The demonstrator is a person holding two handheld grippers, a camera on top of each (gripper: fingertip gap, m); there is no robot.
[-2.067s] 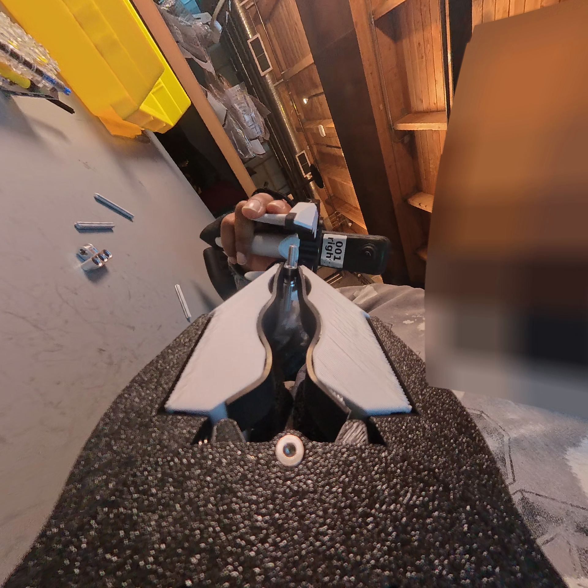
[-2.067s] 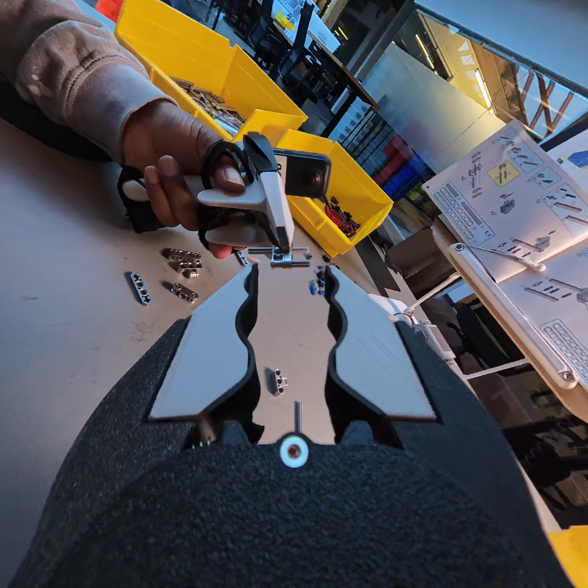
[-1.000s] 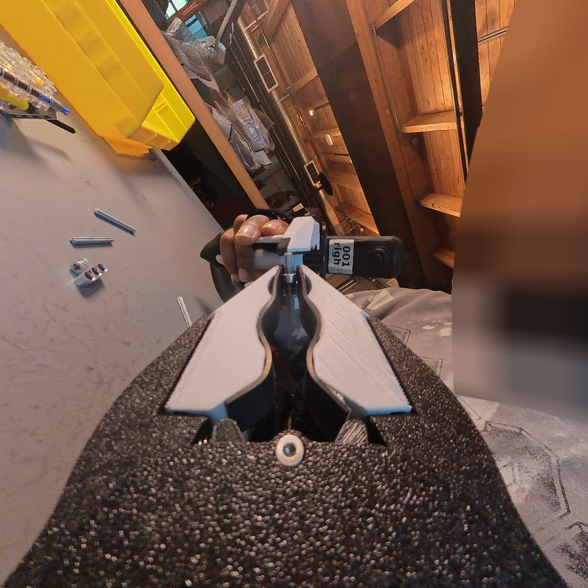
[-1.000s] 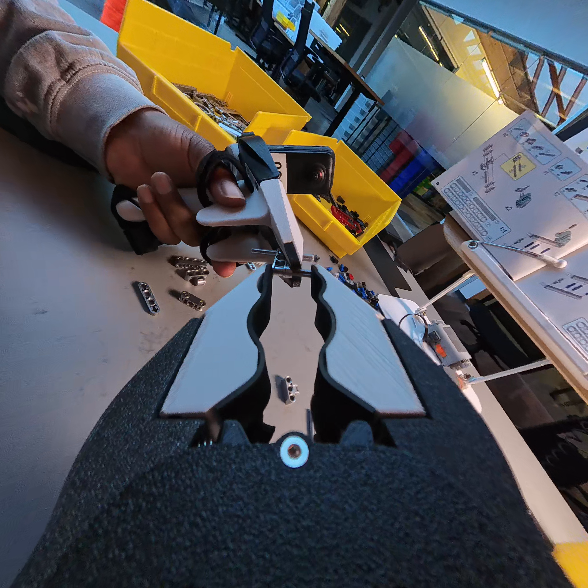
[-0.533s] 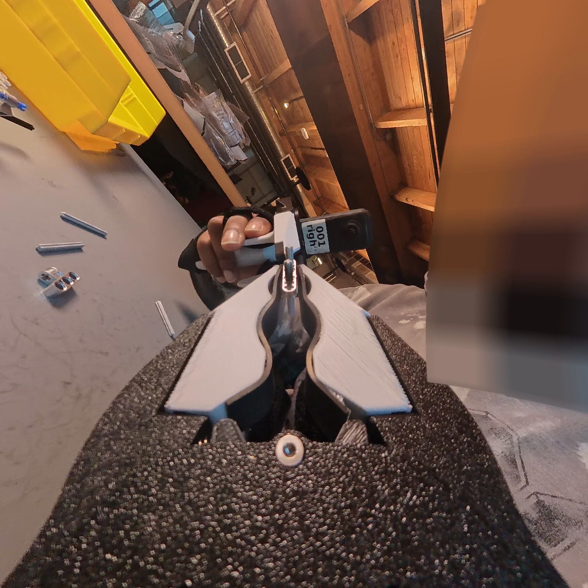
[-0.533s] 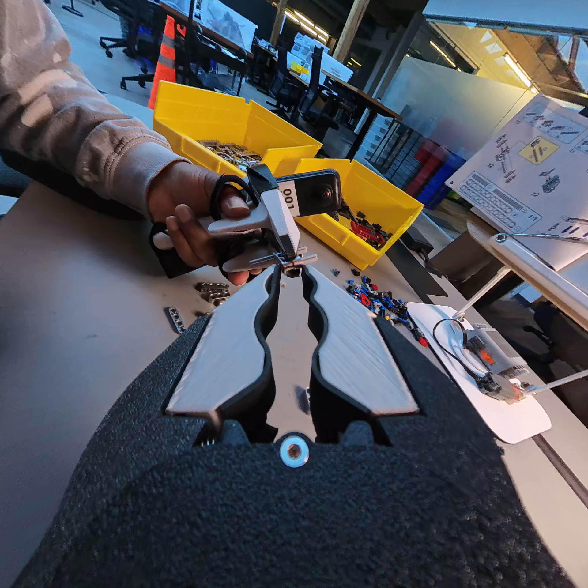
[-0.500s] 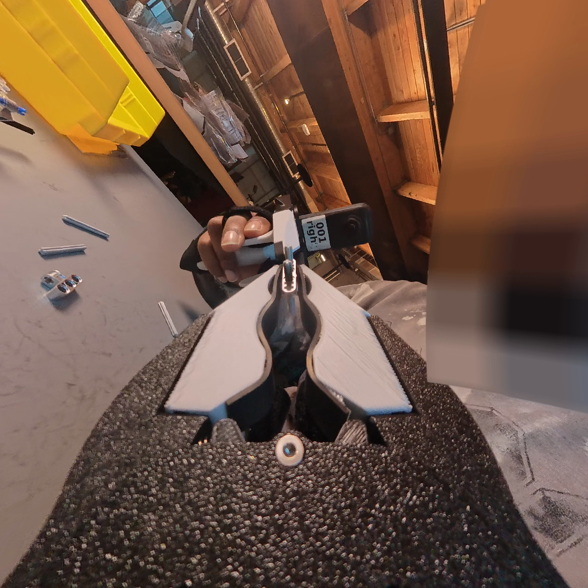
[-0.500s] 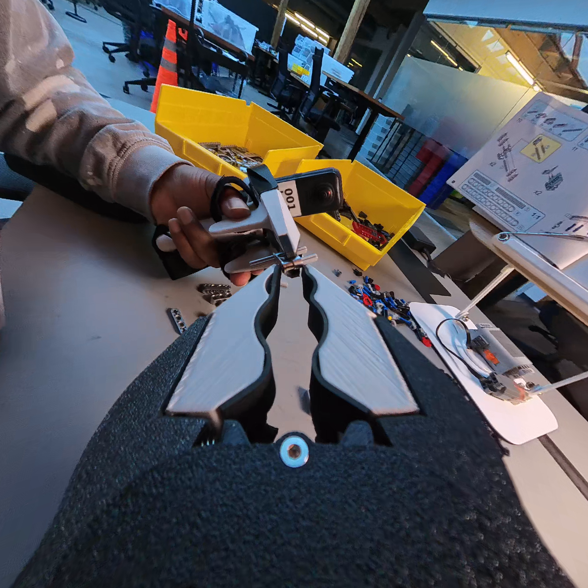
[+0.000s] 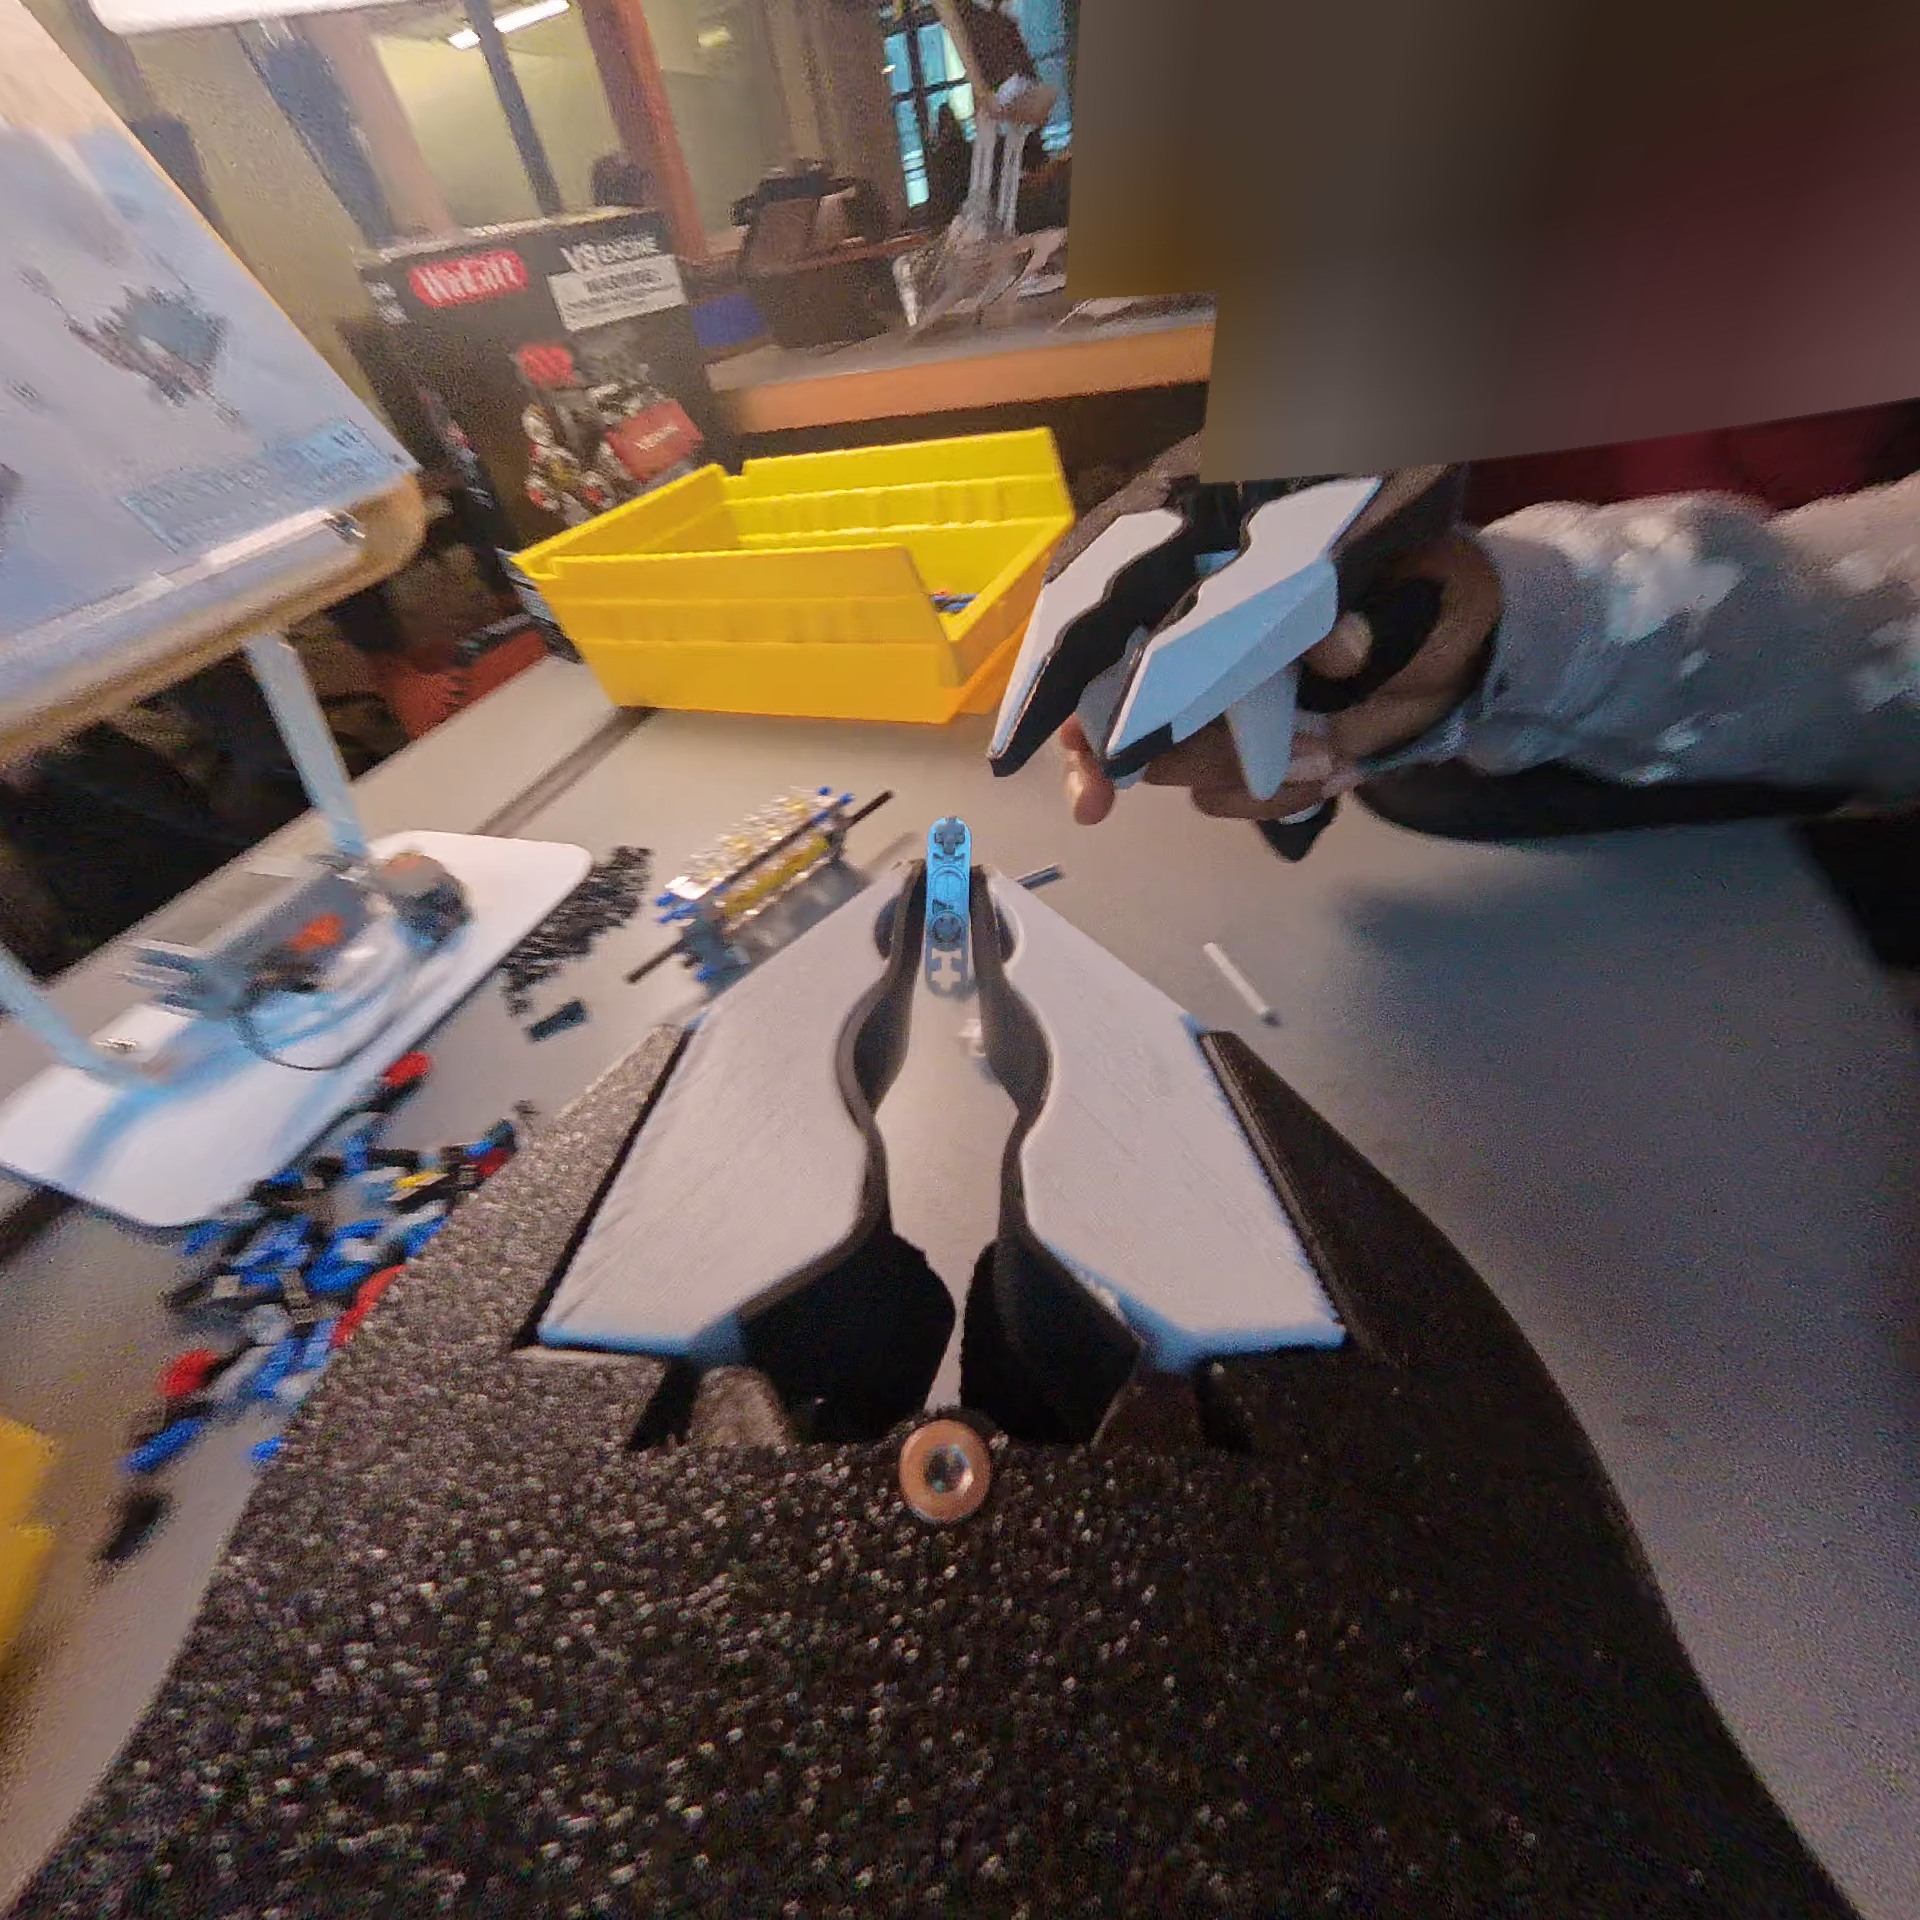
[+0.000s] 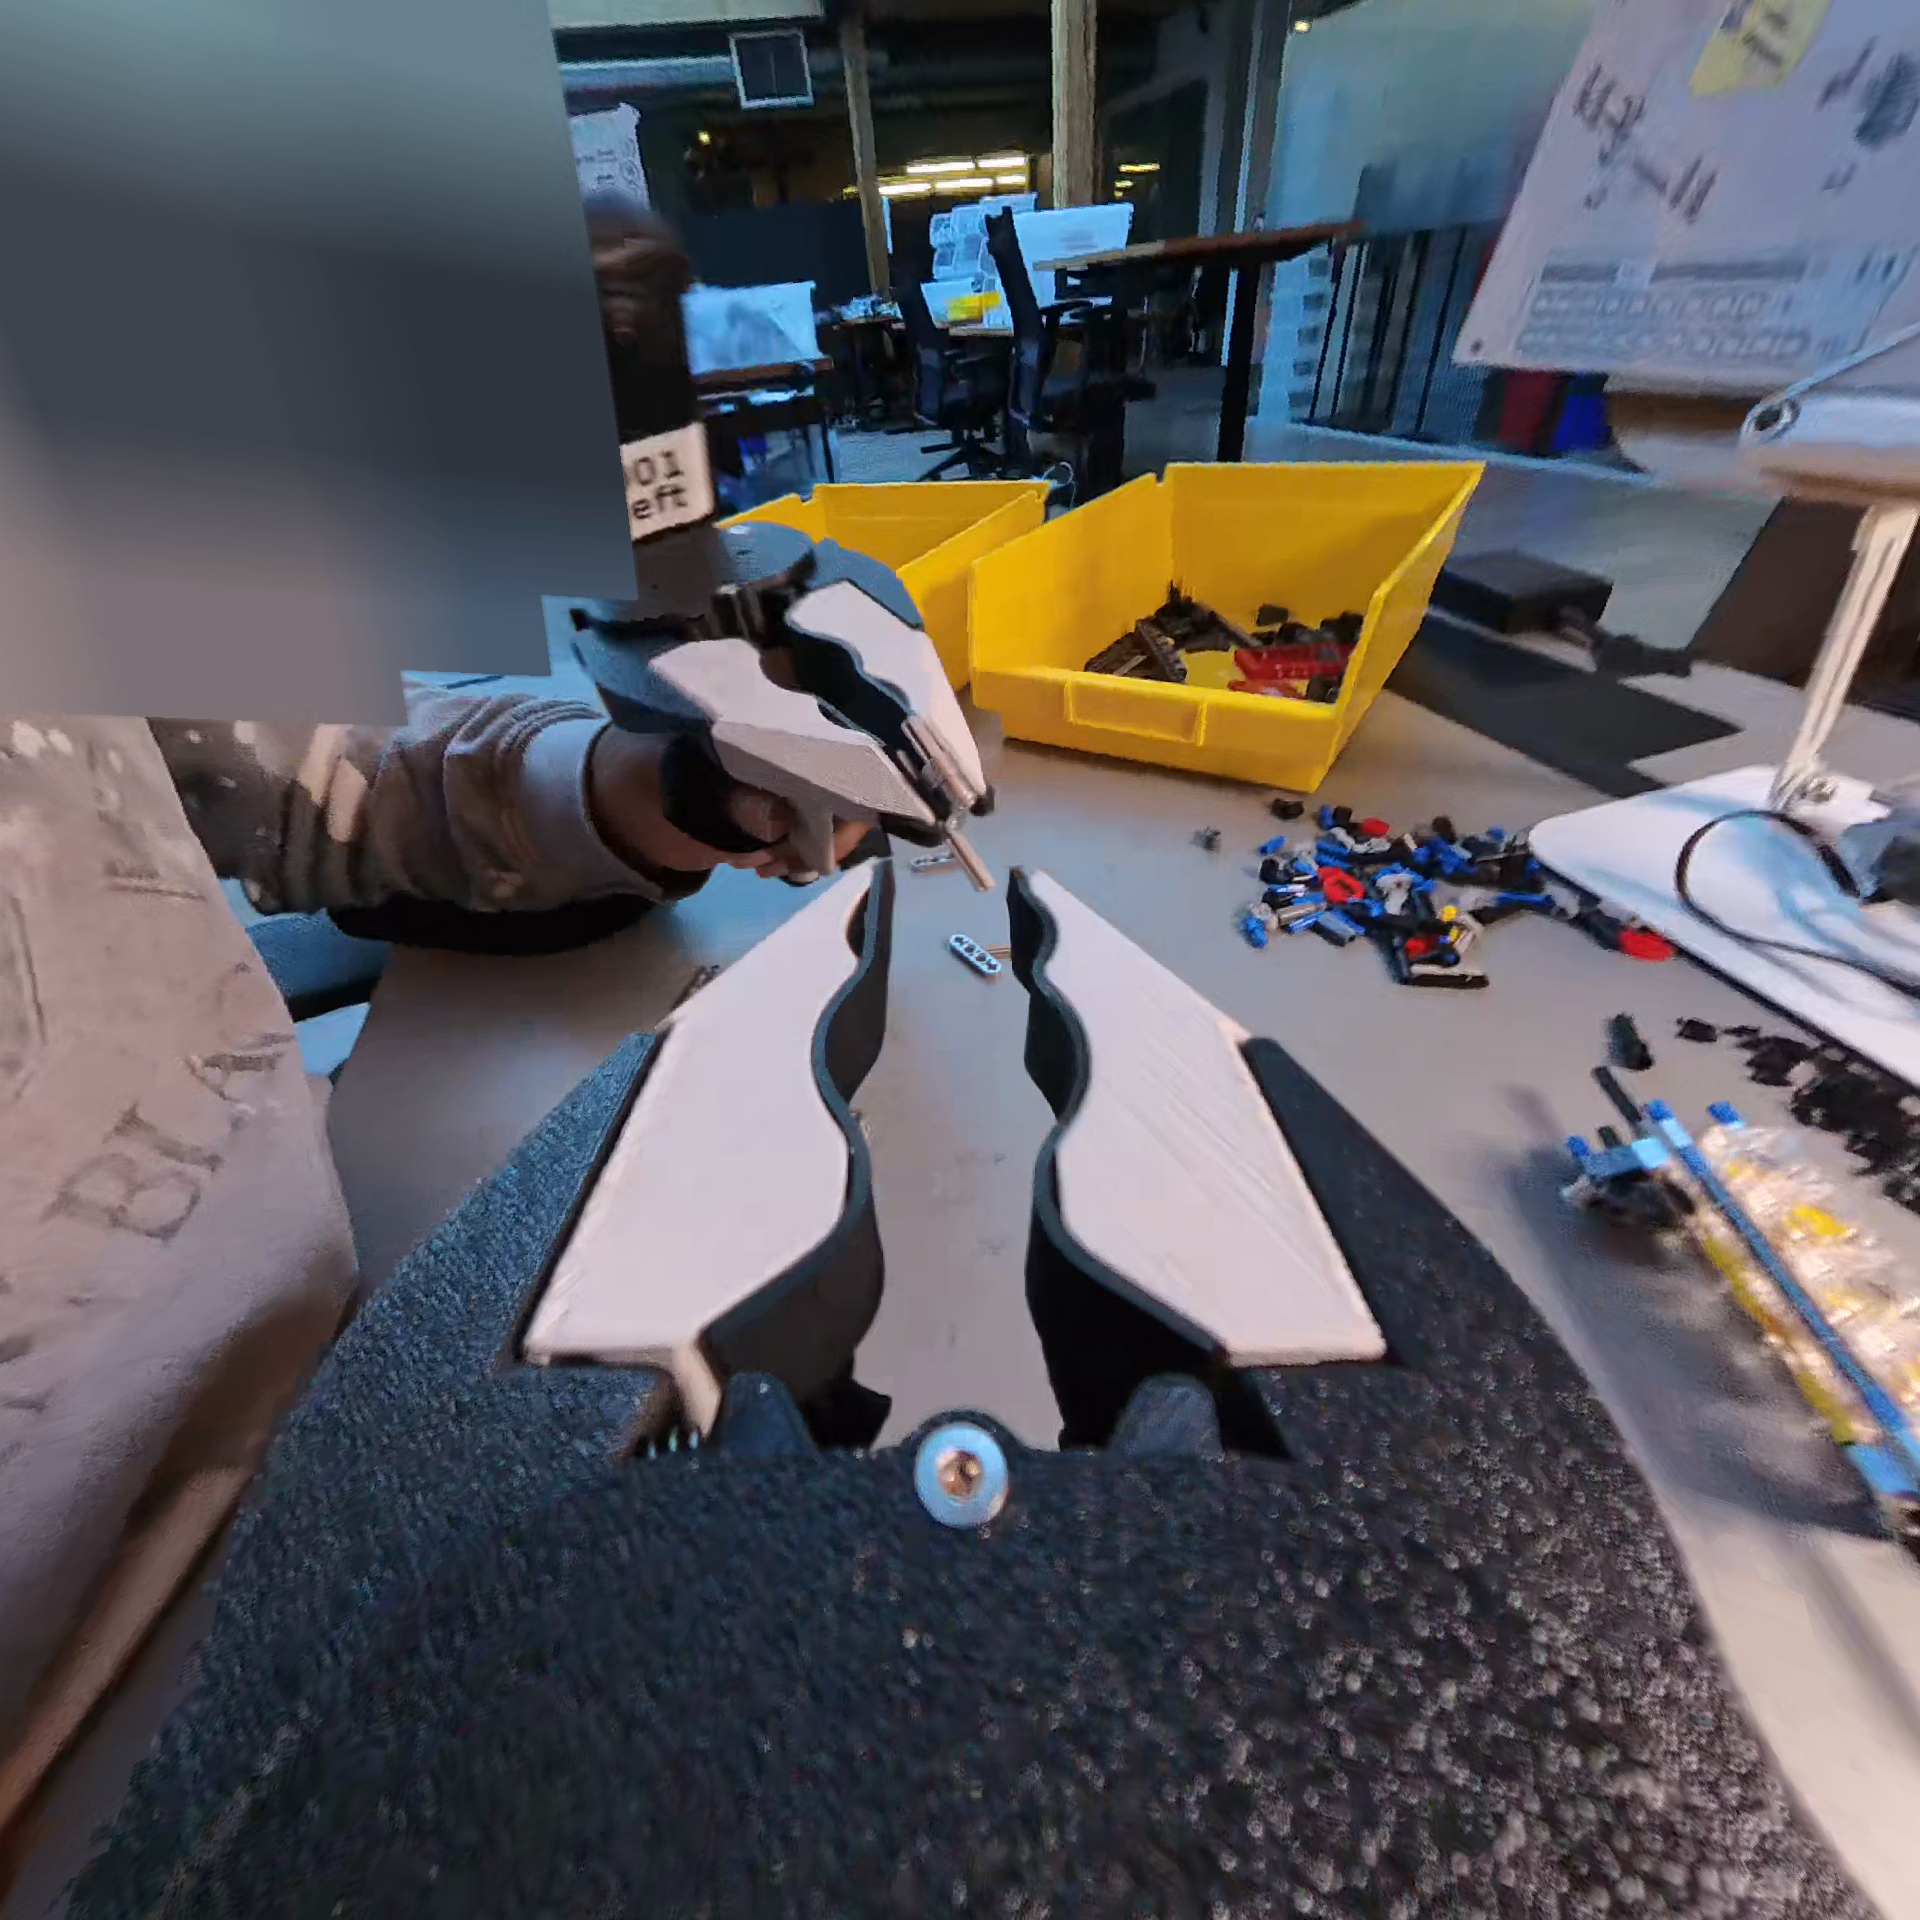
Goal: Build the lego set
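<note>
Your left gripper (image 9: pixel 951 883) pinches a small grey beam (image 9: pixel 948 906) upright between its jaws; your right gripper (image 10: pixel 948 883) hangs spread above the tabletop (image 10: pixel 1143 862).

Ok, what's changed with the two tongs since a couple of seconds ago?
The right tongs had narrowed at the small grey beam in the left tongs, tip to tip; now they have opened, backed off and are empty. Both have swung round toward the table. The left tongs stay shut on the beam, and the yellow bin and loose pieces stay on the table.
</note>
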